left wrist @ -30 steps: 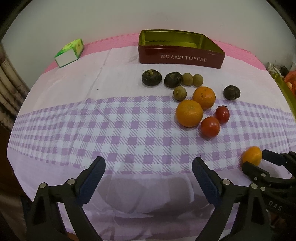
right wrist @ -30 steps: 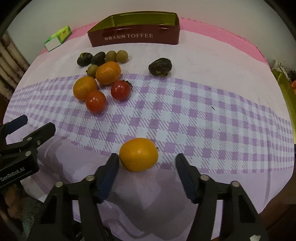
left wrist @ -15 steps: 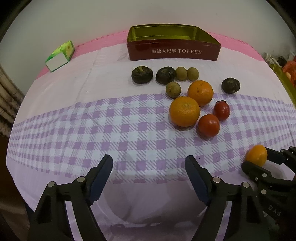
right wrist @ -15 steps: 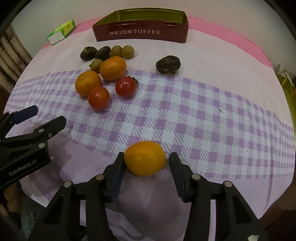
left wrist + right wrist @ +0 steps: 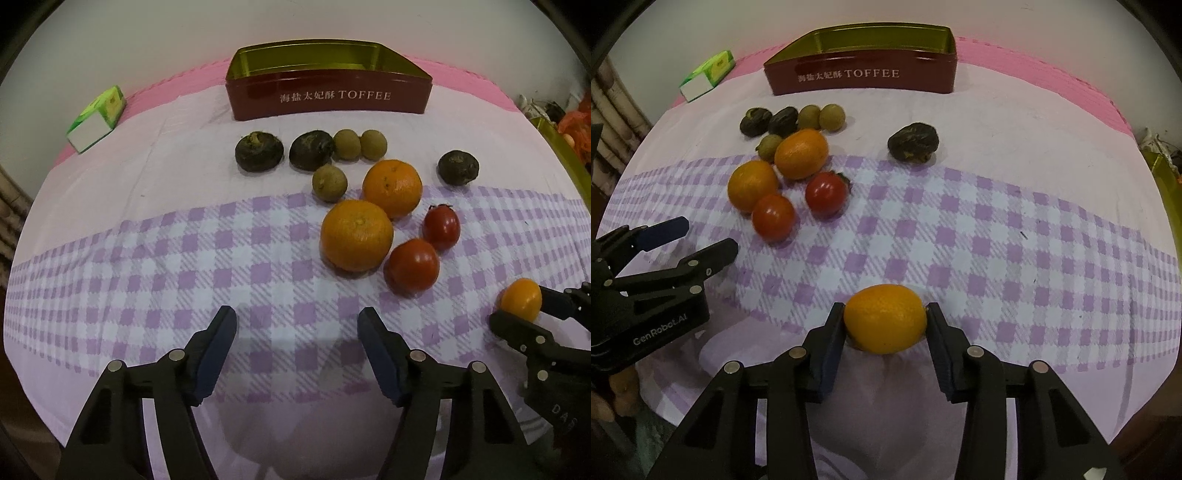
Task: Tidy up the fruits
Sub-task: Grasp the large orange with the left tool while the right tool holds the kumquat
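One smooth oval yellow-orange kumquat [image 5: 885,318] sits pinched between the right gripper [image 5: 885,321]'s fingers; the left gripper [image 5: 297,330] gapes wide, holding nothing

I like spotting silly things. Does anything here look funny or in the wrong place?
One dark fruit sits alone, apart from the other two dark ones by the tin. The tin looks empty; all the other fruit lies on the cloth, except an orange one gripped in the right hand-held gripper. Nothing looks spilled or broken.
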### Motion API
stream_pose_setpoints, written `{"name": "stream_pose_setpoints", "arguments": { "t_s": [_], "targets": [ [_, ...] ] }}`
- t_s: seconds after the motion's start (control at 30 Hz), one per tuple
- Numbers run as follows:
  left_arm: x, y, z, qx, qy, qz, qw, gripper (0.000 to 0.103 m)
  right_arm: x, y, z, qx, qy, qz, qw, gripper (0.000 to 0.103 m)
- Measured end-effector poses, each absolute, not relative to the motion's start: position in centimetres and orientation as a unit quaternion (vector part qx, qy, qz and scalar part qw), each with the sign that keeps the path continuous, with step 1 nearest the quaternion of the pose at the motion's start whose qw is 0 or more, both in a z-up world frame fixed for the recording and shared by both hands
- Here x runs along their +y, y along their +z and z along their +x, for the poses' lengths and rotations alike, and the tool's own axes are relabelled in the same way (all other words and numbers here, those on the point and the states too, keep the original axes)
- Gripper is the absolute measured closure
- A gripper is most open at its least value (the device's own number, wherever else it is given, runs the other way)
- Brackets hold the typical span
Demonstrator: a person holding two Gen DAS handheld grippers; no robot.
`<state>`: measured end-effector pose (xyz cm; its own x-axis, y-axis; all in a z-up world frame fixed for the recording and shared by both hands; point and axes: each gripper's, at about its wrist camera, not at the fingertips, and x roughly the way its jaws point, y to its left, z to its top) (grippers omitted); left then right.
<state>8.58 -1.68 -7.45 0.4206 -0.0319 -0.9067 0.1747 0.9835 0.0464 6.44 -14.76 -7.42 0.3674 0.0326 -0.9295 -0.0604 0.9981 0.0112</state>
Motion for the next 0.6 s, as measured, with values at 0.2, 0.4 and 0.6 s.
{"name": "stream_pose_setpoints", "arguments": {
  "t_s": [0.2, 0.4, 0.6],
  "targets": [
    [-2.3, -7.5, 9.7, 0.530, -0.071, 0.069, 0.842, 0.035, -14.3, -7.4, 7.6, 0.556, 0.028, -0.028, 0.830, 0.063],
    [-2.7, -7.5, 10.8, 0.529, -0.082, 0.069, 0.842, 0.035, -14.3, -7.6, 7.7, 0.555, 0.029, -0.029, 0.831, 0.062],
    [-3.0, -7.6, 10.4, 0.526, -0.091, 0.066, 0.843, 0.035, -14.0, -7.7, 7.0, 0.554, 0.029, -0.029, 0.832, 0.061]
  ]
}}
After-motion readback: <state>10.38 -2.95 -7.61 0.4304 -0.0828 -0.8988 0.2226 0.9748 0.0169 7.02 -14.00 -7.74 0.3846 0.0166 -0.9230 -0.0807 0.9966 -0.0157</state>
